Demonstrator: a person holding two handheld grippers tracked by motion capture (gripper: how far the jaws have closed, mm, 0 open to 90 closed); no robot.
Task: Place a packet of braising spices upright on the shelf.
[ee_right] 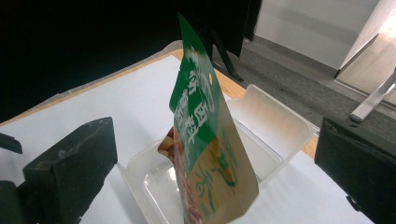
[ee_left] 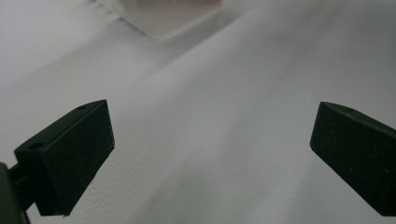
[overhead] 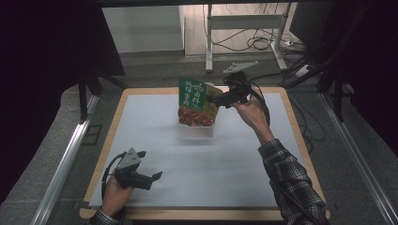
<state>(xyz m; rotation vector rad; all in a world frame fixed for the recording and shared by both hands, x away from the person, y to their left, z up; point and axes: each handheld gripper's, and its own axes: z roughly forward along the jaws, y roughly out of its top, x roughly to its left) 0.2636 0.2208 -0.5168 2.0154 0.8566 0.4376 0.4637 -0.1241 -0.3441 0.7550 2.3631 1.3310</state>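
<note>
Nearest me, my left tongs (overhead: 157, 176) rest wide open and empty on the white counter (overhead: 244, 154). Farther off, my right tongs (overhead: 217, 99) gape beside a green snack bag (overhead: 195, 101), standing upright in a clear tub (overhead: 199, 130).

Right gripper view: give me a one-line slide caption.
Open right gripper flanks an upright green snack pouch standing in a clear plastic container on the white table.

Pouch (ee_right: 201, 140) upright in tray (ee_right: 275, 121) (seemingly mid-table (overhead: 141, 140)).
</note>
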